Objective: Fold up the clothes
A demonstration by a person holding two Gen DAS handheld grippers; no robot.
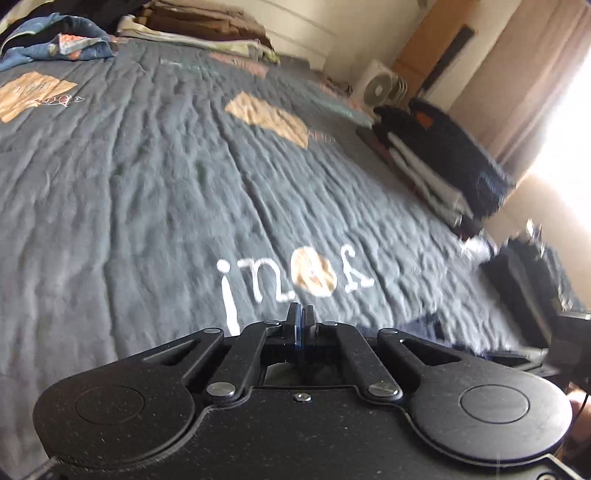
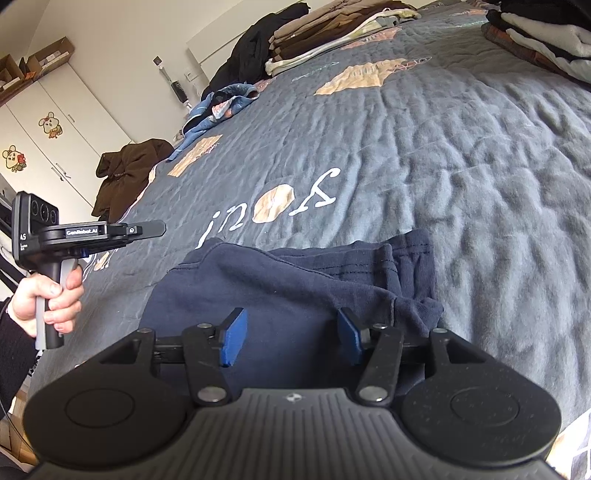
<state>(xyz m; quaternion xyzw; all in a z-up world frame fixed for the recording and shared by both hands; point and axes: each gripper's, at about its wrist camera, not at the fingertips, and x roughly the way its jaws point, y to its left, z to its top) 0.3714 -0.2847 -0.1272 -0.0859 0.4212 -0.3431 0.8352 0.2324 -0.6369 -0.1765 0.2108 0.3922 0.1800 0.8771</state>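
Garment: dark navy soft knit piece w/ stitched hems (image 2: 295,280), lying bunched on grey quilted bedspread w/ tan patches and white lettering (image 2: 461,166), just ahead of right gripper; kind of garment can't be told.
Handling (judged): light, limp, no stiffness; likely sags and drags on the quilt if lifted by one point. Not fragile, not slippery; cloth prob. catches well on the pads.
Where to grab (judged): a hem edge or corner, e.g. the double-stitched band on the far side, or the crumpled corner near the right-hand pad. Pinching mid-panel would likely pick up several layers.
Right gripper: black two-finger tool w/ blue pads (image 2: 291,338), jaws about half spread, pads apart w/ nothing pinched. It hangs over the near part of the garment; contact w/ the cloth can't be told.
Left gripper: same type (image 1: 300,317), pads closed flat together, no cloth seen between them. In right wrist view it (image 2: 159,229) is held by a hand (image 2: 51,299) off to the side, pointing over the bedspread, clear of the garment.
Other clothes: folded stack of dark and white items (image 1: 443,162) at one bed edge; brown and beige folded pile (image 2: 332,33) far end; rumpled blue patterned piece (image 2: 221,103) still unfolded.
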